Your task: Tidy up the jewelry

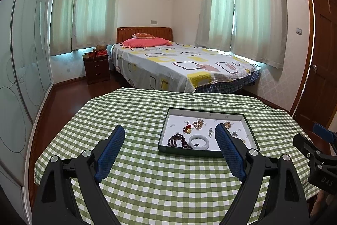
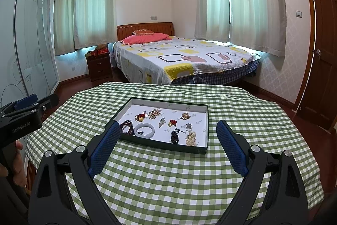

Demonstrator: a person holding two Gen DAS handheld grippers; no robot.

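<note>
1. On the tabletop (image 2: 168, 178), covered by a green checked cloth, a shallow tray (image 2: 205, 130) with dark walls and a white floor holds all the visible jewelry; no piece lies on the cloth.
2. Tray contents, right wrist view: dark bead bracelet (image 2: 126, 127) at near left, touching a pale bangle (image 2: 144, 130); a red-and-gold charm (image 2: 140, 117) behind them; a pearl cluster (image 2: 191, 138) at near right; several small pieces spread apart between.
3. Left gripper (image 1: 170, 136): fingers spread wide, holding nothing, raised short of the tray.
4. Right gripper (image 2: 168, 131): fingers spread wide, holding nothing, raised short of the tray.
5. Step in hand: undetermined. Pieces lying apart inside the tray fit either a finished arrangement or a set awaiting sorting.
6. Any pick here calls for a narrow closure on a single small piece without dragging its neighbours.
7. View difference: the left wrist view hides the tray's right-centre behind its own right finger; the right wrist view shows the whole floor, plus the hand (image 2: 14, 170) holding the left gripper.
</note>
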